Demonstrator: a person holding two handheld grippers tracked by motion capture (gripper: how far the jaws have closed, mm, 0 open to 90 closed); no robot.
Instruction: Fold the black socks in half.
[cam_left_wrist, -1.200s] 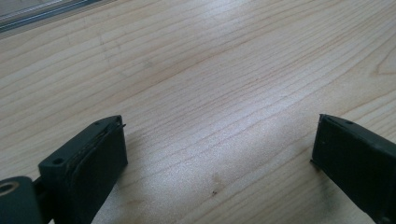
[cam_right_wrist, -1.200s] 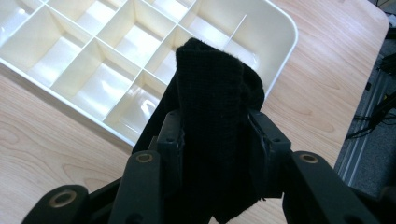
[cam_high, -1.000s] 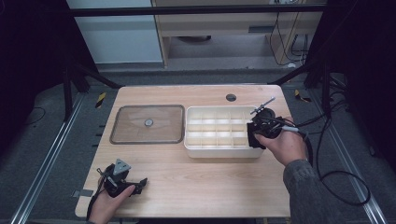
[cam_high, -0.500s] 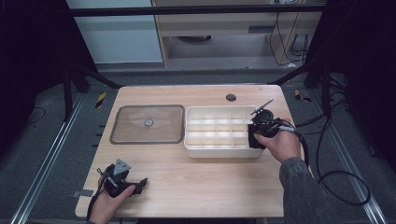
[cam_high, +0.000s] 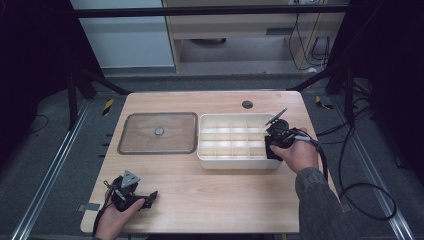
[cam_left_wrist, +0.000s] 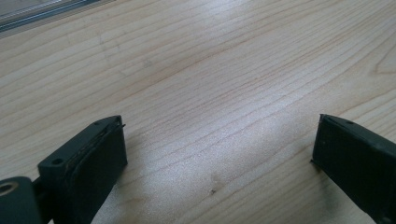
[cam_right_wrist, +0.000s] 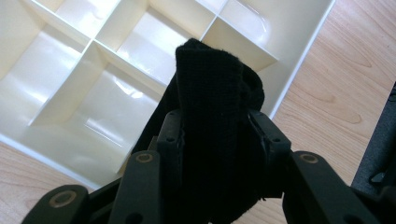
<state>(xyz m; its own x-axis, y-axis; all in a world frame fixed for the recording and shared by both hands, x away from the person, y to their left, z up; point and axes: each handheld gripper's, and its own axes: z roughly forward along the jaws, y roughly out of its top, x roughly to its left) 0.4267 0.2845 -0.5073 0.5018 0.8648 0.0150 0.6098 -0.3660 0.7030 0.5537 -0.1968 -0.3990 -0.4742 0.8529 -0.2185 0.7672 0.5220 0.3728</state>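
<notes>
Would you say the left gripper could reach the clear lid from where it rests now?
Probably yes: the left gripper is open, and bare table lies between it and the clear lid.

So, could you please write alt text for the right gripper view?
The right tongs grip a folded black cloth between their black jaws, above the corner compartments of a cream divided tray. The tray sits on a light wooden table.

At the lower left of the high view the left gripper (cam_high: 131, 192) is black with a grey three-cornered plate on top, while the right gripper (cam_high: 276, 140), right of centre, is black with brass-ringed screw holes, a trailing black cable, and a grey sleeve (cam_high: 320, 205) below it.
</notes>
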